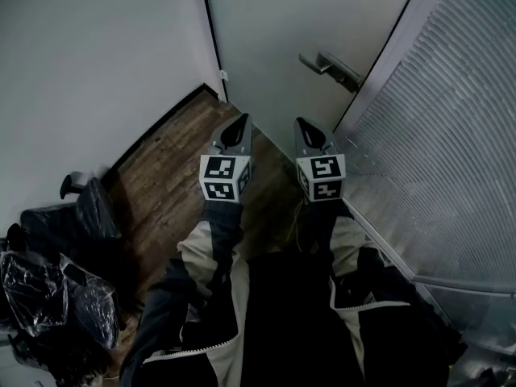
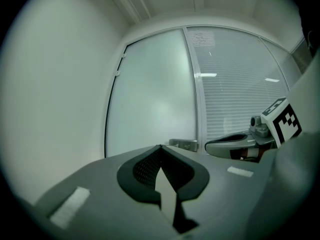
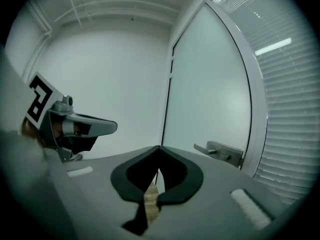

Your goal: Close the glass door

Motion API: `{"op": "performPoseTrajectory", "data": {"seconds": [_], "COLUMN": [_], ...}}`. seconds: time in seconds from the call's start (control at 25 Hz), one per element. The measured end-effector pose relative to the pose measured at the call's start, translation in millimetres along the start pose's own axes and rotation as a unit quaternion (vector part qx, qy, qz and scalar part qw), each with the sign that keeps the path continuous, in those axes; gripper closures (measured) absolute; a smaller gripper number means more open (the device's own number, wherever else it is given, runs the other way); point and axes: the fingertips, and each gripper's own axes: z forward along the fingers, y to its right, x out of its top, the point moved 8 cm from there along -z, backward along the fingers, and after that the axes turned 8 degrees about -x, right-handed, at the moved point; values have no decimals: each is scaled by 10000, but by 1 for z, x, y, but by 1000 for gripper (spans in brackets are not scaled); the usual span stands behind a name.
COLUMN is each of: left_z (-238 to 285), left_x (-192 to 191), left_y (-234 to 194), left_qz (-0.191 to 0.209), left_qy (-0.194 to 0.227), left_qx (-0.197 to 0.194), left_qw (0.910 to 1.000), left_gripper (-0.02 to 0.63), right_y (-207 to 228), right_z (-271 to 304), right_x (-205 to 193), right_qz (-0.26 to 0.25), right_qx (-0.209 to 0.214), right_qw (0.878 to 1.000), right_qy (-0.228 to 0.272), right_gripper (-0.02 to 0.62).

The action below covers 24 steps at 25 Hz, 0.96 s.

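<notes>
The frosted glass door stands straight ahead, and its handle side meets the white frame with no gap showing. Its metal lever handle also shows in the left gripper view as the handle and in the right gripper view as the handle. My left gripper and right gripper are side by side, pointing at the door and short of it. Both are shut with nothing between the jaws. The left gripper and the right gripper each show their tips meeting.
A white wall runs along the left, and a glass partition with blinds along the right. Dark wooden floor lies below the grippers. Black plastic bags are heaped at the lower left against the wall.
</notes>
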Motion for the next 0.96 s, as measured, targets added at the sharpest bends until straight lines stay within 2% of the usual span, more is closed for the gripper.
{"op": "performPoseTrajectory", "data": {"seconds": [0.2, 0.44, 0.96], "left_z": [-1, -5, -5], "left_x": [-3, -5, -8], "left_y": [-6, -7, 17], "left_qz": [103, 31, 145], "left_qy": [119, 39, -91], "left_qx": [111, 126, 225], "left_qw": [9998, 9999, 9996], "left_gripper": [606, 606, 606], "right_y": [-3, -6, 7], "right_z": [0, -2, -15], "right_x": [1, 2, -3], "right_qz": [-2, -49, -146], "right_qx": [5, 14, 245], "right_qw": [10000, 10000, 9996], "right_qy": [-4, 4, -15], "right_gripper": [595, 595, 595]}}
